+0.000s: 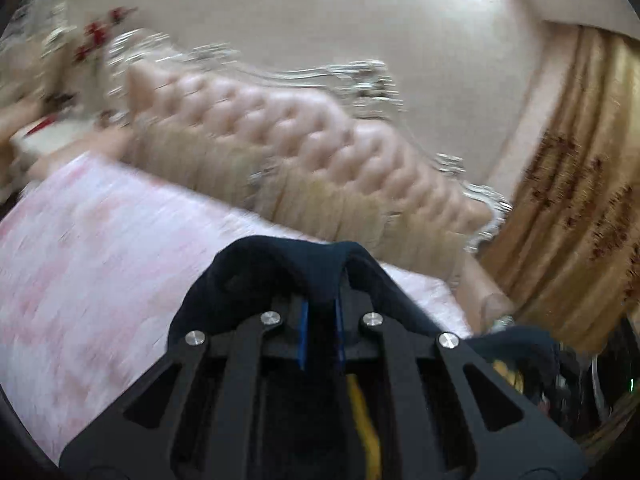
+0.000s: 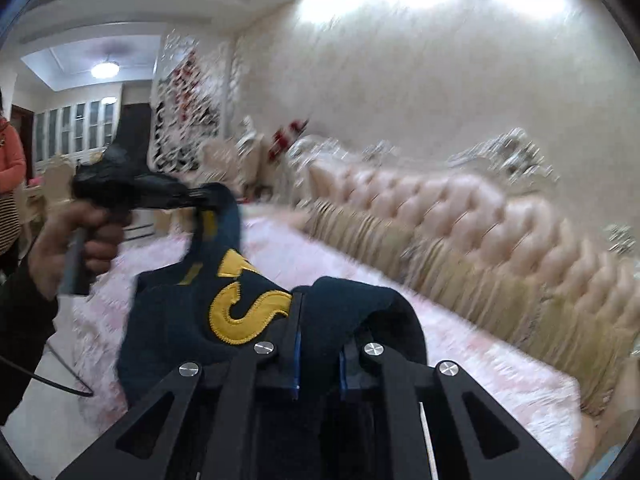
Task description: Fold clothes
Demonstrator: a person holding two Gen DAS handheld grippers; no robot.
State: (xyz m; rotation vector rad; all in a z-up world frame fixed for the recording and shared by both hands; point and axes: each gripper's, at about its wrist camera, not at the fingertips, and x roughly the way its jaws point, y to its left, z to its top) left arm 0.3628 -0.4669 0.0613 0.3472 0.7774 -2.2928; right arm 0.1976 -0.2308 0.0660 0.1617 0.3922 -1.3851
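Note:
A dark navy garment [image 2: 172, 320] with yellow stitched letters hangs in the air above a pink-and-white cover [image 2: 460, 344]. My right gripper [image 2: 318, 344] is shut on a thick fold of its navy cloth, which bulges over the fingertips. In the right wrist view the left gripper [image 2: 212, 198] is at the left, held by a hand [image 2: 76, 240], and pinches another part of the same garment higher up. In the left wrist view my left gripper [image 1: 320, 280] is shut on navy cloth [image 1: 280, 264] that drapes over both fingers, with a yellow strip below.
A tufted pink sofa back [image 2: 460, 216] with silver trim runs behind the cover, below a cream wall. Gold curtains [image 1: 568, 216] hang at the right in the left wrist view. A person in an orange top [image 2: 10, 168] stands at the far left. A black cable [image 2: 60, 384] trails near the floor.

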